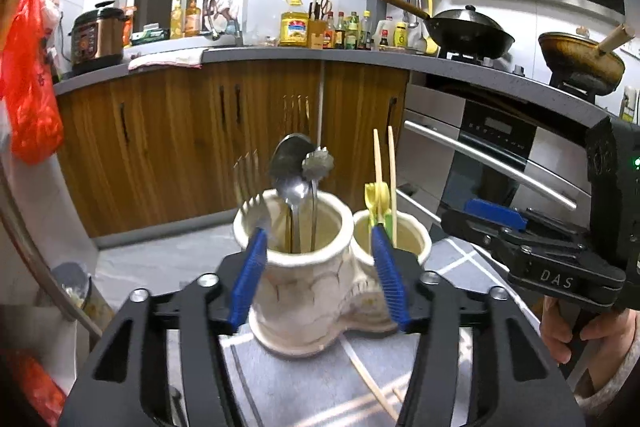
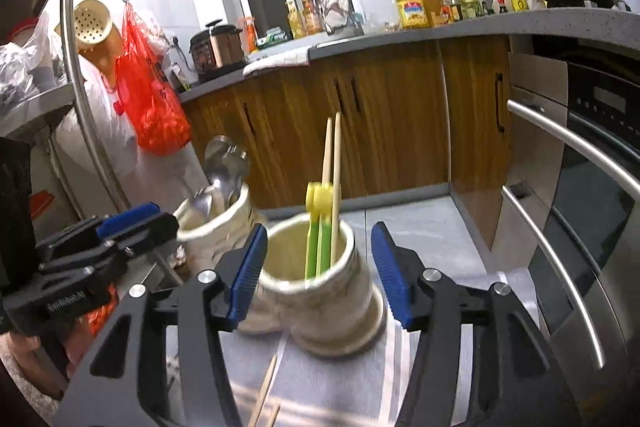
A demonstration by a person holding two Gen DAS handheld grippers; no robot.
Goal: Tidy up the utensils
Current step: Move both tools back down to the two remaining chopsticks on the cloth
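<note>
Left gripper (image 1: 320, 267) jaws apart, straddling cream twin-cup holder (image 1: 304, 291) on table; spoons (image 1: 290, 163) in left cup. Right gripper (image 2: 320, 267) also spread around right cup, chopsticks (image 2: 333, 163) inside.

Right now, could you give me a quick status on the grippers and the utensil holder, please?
Left gripper and right gripper open, empty. Ceramic holder upright, spoons and chopsticks in. Loose chopsticks lying on the mat.

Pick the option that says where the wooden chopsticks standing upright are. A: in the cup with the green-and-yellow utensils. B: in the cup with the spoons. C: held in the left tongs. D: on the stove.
A: the chopsticks stand in the cup beside the green-and-yellow utensils.
</note>
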